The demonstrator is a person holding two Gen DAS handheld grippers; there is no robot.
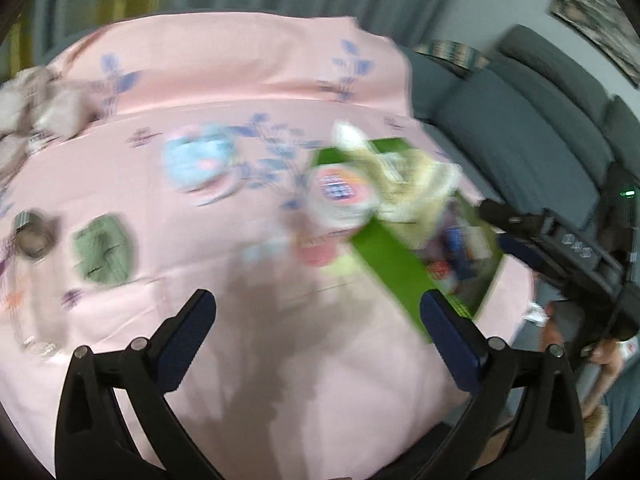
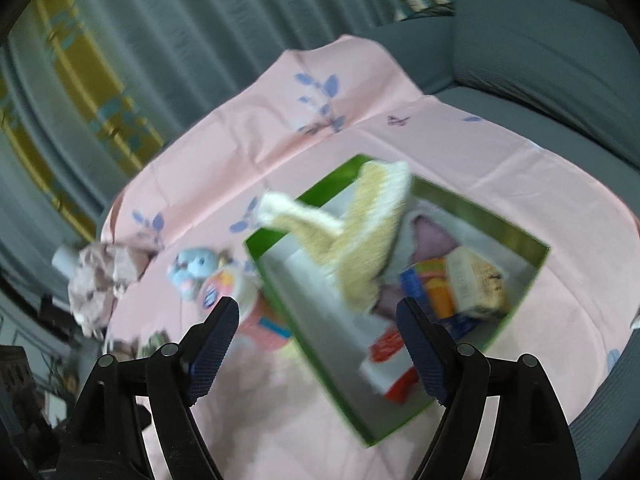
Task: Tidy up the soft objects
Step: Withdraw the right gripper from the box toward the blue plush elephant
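A green box sits on a pink floral cloth and also shows in the left wrist view. A cream knitted cloth hangs over the box's rim and also shows in the left wrist view. Inside lie a purple cloth and packets. A blue plush toy and a crumpled mauve cloth lie left of the box. A green cloth lies further left. My left gripper is open and empty above the pink cloth. My right gripper is open and empty, just above the box's near side.
A pink cup with a printed lid stands against the box's left wall. A dark round jar lies at the left. A grey sofa surrounds the pink cloth; curtains hang behind. The right gripper's body reaches in from the right.
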